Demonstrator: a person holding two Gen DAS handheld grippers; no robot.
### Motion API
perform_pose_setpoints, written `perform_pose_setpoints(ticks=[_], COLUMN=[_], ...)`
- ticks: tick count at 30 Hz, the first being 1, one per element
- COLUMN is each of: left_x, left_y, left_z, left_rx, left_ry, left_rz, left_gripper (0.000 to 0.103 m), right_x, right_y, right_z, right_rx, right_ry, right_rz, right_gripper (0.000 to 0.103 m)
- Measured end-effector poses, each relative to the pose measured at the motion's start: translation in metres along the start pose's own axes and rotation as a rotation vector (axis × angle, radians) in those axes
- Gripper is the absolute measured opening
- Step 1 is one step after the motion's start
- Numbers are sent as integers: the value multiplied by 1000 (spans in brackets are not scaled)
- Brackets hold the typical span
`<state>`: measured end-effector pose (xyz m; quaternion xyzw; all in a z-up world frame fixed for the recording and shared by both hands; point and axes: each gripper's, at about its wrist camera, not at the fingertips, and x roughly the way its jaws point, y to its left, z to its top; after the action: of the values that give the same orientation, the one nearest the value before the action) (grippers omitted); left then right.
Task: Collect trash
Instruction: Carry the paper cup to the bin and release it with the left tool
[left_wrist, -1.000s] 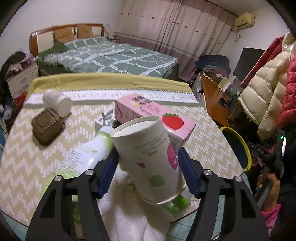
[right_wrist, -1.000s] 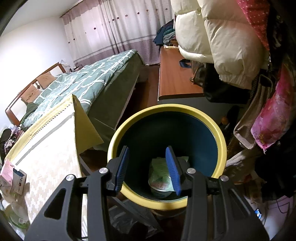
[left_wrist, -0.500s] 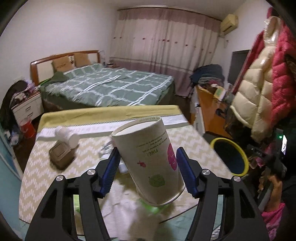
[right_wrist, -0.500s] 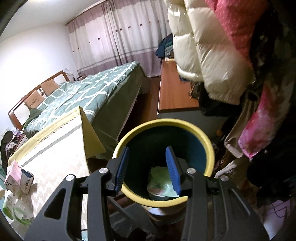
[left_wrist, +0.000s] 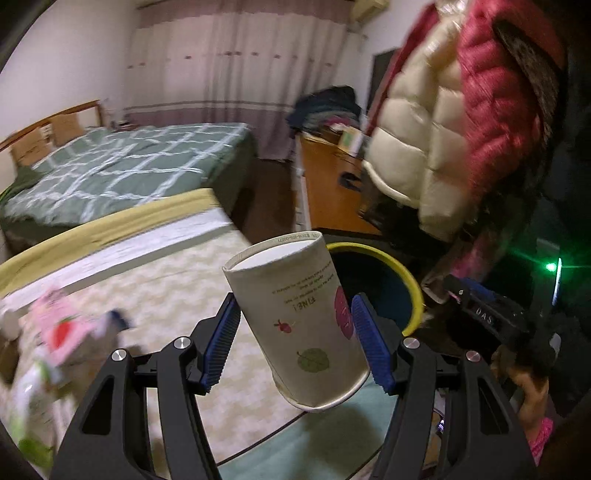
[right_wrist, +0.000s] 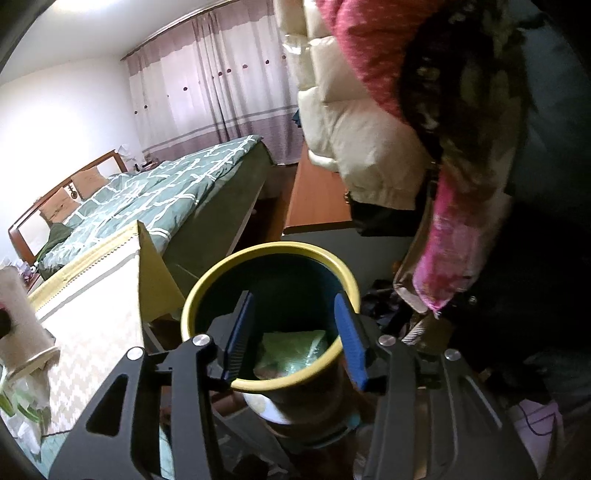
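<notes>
Beside the table, viewed from both wrist cameras:

Bed (right_wrist: 155, 192): large, green quilt with a white grid pattern, wooden headboard; stands beyond the table, near the curtained wall.

Curtains (left_wrist: 236, 62): pale with a darker lower band; cover the far wall.

Hanging jackets (left_wrist: 454, 122): one cream, one red, both padded; hang to the right, above the bin.

Table (left_wrist: 155, 280): covered with a cream zigzag cloth with a yellow edge; its corner stands just beside the bin.

Desk (right_wrist: 317, 199): orange-brown wooden top, behind the bin, partly under the jackets.

Bin (right_wrist: 207, 291): round, yellow rim, dark blue inside; stands on the floor off the table corner. Pale green wrapping (right_wrist: 295, 347) lies at its bottom.

Left gripper (left_wrist: 295, 332): closed on the paper cup; both blue pads press against the cup's sides.

Paper cup (left_wrist: 299, 314): white with a printed leaf, a purple patch and small text; held upside down and tilted, base uppermost, above the table edge, with the bin directly behind it. Also visible at the left edge of the right wrist view, blurred.

Right gripper (right_wrist: 295, 332): nothing between the pads; jaws opening, poised over the mouth of the bin.

Pink carton (left_wrist: 59, 328): strawberry print, on the table at left; blurred, details unclear.
</notes>
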<state>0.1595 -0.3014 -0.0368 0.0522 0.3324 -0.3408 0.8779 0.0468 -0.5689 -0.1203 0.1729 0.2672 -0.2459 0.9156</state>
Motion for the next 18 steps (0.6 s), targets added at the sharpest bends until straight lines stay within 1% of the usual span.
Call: perform_pose_setpoints(ticks=[1,4,10,13,18], left_x=[12,40,100,129,164], left_y=[-13,-34,-76,-89,-99], left_z=[5,14,30,35,36], left_rx=[15,36,89,96,102], left_ry=[11,40,109,141,164], left_rz=[-12,-36,-62,-73,-55], left_gripper=[62,62,63,64,65], right_x=[-1,-3,-2,-2,3], right_y=[-5,-16,-38,-50,-58], right_z=[0,-1,-5,-7,-10], right_rx=[3,15,47,66,81], right_ry=[-3,-6,2,4,15], right_rz=[-2,3,1,-7,-19], right_gripper=[44,44,45,45,46])
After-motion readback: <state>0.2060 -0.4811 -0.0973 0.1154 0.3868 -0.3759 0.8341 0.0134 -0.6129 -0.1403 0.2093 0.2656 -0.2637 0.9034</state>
